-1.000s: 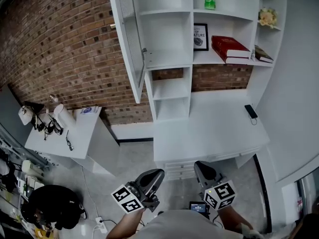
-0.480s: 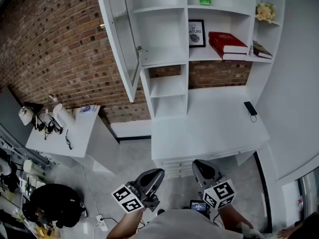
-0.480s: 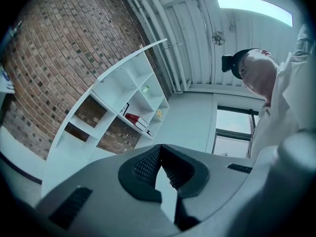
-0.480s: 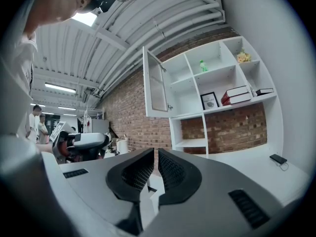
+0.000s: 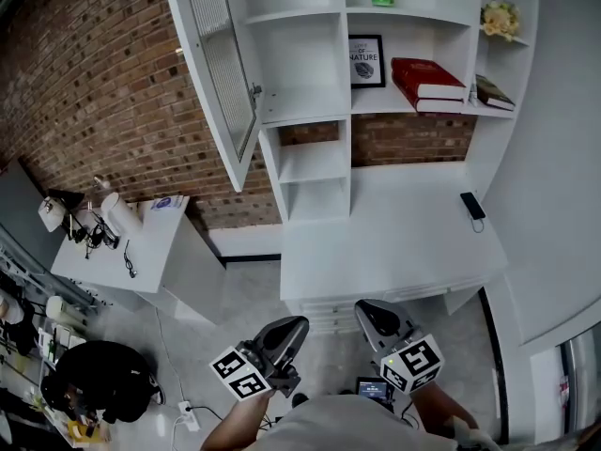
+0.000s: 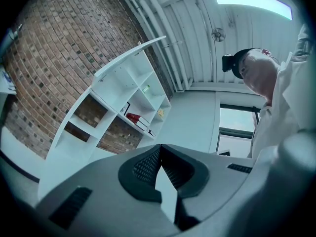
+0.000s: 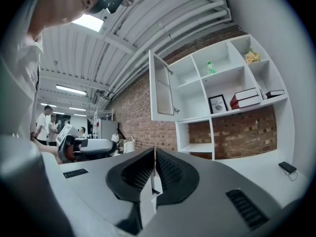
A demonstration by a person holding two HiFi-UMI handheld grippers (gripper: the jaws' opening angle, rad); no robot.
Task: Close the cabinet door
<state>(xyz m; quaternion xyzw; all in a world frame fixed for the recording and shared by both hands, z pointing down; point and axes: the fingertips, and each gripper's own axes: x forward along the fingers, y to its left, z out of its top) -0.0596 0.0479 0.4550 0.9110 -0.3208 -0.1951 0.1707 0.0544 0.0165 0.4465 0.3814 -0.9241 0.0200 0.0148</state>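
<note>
Both my tools sit low and near, close to my body and well apart from the work: the left gripper has its jaws pressed together on nothing, and the right gripper is likewise closed and empty, which each gripper view confirms. The task's thing, the white-framed cabinet door with a ribbed glass panel, hangs at the far left of the tall white shelving unit, swung wide out toward the red brick wall, hinged on the left side of the upper compartment it should cover. The right gripper view shows it the same way, standing open. I judge this the approach step, with nothing yet touched. Next I would lift one gripper up and far across the white desk top, set its closed tip against the door's free edge, and sweep it rightward until it seats; the reach is long and high, so the push must stay steady.
</note>
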